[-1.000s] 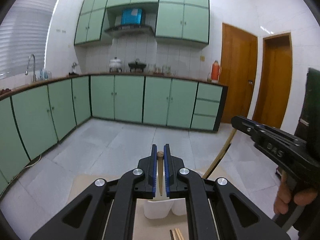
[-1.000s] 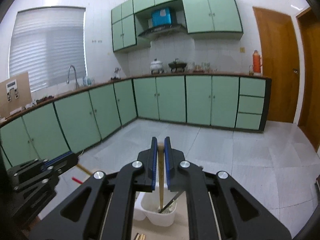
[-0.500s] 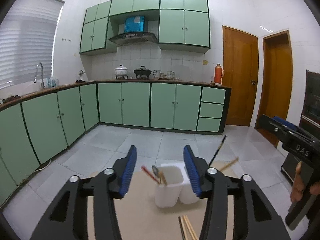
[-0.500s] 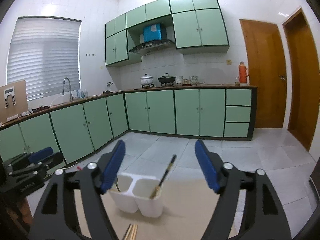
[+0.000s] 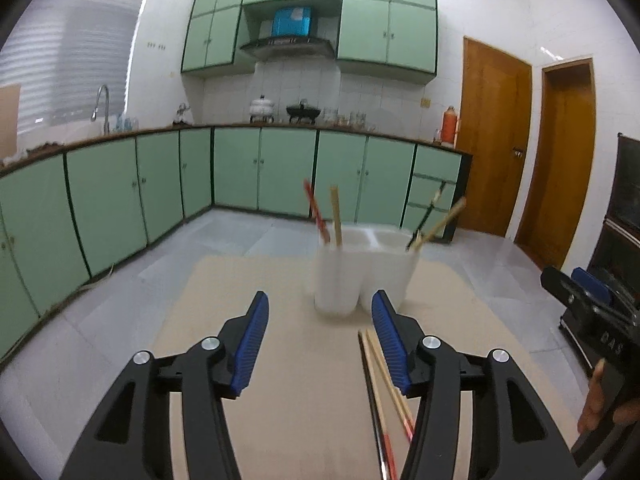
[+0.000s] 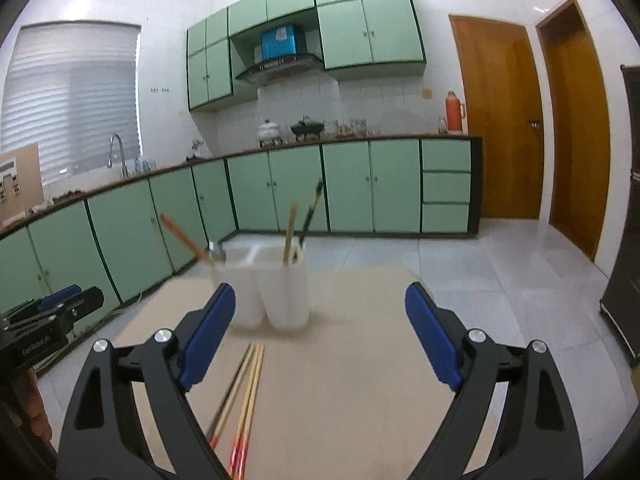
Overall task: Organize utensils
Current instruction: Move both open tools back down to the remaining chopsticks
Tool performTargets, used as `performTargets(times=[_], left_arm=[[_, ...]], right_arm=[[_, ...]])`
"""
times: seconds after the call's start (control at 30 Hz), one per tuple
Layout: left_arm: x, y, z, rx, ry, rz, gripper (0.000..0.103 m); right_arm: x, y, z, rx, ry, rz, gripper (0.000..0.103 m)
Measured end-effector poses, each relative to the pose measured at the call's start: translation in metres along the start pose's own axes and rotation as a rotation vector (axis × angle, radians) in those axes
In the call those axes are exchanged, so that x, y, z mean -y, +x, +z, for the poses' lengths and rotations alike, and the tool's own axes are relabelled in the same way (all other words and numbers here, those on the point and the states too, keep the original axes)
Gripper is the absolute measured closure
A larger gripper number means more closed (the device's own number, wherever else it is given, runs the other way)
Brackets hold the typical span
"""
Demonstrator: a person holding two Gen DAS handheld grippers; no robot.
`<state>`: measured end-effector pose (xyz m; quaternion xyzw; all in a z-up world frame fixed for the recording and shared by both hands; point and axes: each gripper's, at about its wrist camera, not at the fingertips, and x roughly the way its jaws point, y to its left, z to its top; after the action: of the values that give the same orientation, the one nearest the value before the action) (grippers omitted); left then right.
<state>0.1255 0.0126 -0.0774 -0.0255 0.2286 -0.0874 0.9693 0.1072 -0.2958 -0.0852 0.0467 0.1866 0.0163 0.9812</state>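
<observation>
A white two-compartment holder (image 5: pixel 362 280) (image 6: pixel 276 296) stands on the beige table (image 5: pixel 280 380). In the left wrist view, a red and a tan chopstick (image 5: pixel 335 216) lean in its left cup, and a dark and a tan one (image 5: pixel 442 218) lean in the right cup. Several loose chopsticks (image 5: pixel 380 392) (image 6: pixel 244 392) lie flat on the table nearer than the holder. My left gripper (image 5: pixel 319 308) hangs short of the holder, its jaws opening, nothing between them. My right gripper (image 6: pixel 320 300) is also opening and empty, with the loose chopsticks below its left finger.
Each wrist view shows the other gripper at its edge, held by a person's hand (image 5: pixel 596 392). Green kitchen cabinets (image 5: pixel 280 172) and a tiled floor lie beyond the table's far edge. Wooden doors (image 6: pixel 500 120) stand at the right.
Both grippers were shut on a chopstick above the holder. They have opened and dropped the chopsticks into the cups. Both have pulled back and sunk, so the holder now stands ahead of them.
</observation>
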Motion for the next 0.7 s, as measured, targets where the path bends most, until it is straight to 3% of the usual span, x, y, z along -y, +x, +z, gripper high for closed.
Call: performTargets(times=[0.27, 0.7], left_arm=[[0.004, 0.001, -0.061, -0.113, 0.018, 0.016, 0.05], [0.003, -0.006, -0.109, -0.199, 0.046, 0.024, 0.05]], right_arm=[[-0.018, -0.009, -0.058, -0.113, -0.015, 0.0, 0.023], [-0.047, -0.013, -0.124, -0.27, -0.07, 0.053, 0.04]])
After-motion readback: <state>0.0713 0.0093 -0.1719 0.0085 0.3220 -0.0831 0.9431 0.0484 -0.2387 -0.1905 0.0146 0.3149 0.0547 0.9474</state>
